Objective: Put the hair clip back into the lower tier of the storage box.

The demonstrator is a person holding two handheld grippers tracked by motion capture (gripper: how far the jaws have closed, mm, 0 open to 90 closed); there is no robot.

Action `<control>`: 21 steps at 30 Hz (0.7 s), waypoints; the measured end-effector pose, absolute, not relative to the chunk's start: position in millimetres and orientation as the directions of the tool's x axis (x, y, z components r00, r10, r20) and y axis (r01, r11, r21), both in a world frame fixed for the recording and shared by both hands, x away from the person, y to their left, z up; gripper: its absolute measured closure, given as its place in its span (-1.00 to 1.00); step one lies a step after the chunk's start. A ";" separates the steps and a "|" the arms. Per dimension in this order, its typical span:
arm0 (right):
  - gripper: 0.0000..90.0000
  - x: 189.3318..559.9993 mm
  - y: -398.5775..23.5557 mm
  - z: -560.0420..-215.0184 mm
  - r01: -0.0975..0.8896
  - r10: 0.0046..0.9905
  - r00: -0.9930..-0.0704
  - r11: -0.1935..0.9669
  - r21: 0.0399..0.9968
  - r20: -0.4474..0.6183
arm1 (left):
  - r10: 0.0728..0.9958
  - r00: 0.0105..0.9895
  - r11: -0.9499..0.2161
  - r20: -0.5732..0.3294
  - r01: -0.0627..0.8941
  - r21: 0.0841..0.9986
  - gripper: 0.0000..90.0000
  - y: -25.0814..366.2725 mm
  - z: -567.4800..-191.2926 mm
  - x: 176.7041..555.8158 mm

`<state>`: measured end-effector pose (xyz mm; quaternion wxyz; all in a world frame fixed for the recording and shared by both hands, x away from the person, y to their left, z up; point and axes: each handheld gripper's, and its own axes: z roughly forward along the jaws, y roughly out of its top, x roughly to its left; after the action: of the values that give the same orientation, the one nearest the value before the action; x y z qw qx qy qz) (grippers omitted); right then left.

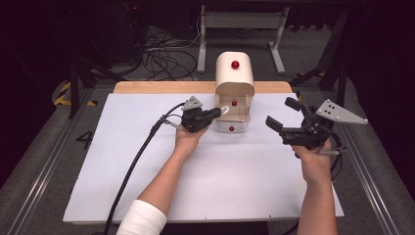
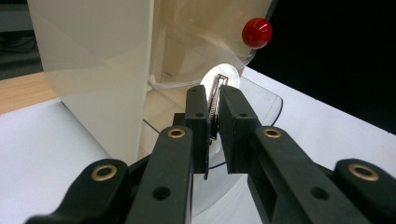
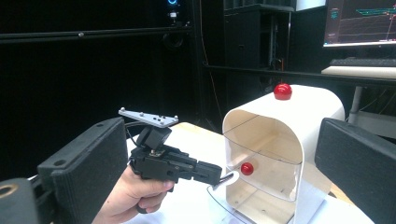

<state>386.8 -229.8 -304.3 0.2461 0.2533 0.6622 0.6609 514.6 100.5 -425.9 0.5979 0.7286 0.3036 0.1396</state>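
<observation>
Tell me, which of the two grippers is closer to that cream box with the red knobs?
Left. The left gripper is at the cream box's open front, jaws shut on a small white piece. The right gripper hangs open, off to the box's right, touching nothing.

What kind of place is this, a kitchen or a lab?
Most likely a lab or test room: a white table on a railed stand, loose cables on the floor behind it, and a monitor with a keyboard nearby.
</observation>
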 end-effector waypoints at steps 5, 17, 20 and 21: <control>-0.93 386.8 -229.6 -304.4 0.011 0.660 -0.751 -0.003 1.000 0.010 | 0.611 0.775 -0.098 -0.163 0.278 0.955 0.82 100.1 -426.3 514.8; -0.93 387.4 -228.8 -304.8 0.013 0.660 -0.751 0.001 1.000 0.010 | 0.605 0.785 -0.129 -0.131 0.258 0.957 0.55 101.8 -419.6 507.2; -0.93 387.6 -228.1 -305.0 0.014 0.660 -0.751 0.002 1.000 0.009 | 0.598 0.793 -0.143 -0.116 0.248 0.958 0.48 103.4 -415.8 502.7; -0.93 387.6 -227.8 -305.0 0.015 0.660 -0.751 0.003 1.000 0.010 | 0.597 0.795 -0.150 -0.112 0.247 0.957 0.45 104.4 -413.6 500.3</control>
<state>387.6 -227.8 -305.0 0.2446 0.2539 0.6645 0.6589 500.3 104.4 -413.6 0.5871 0.7433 0.2837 0.1491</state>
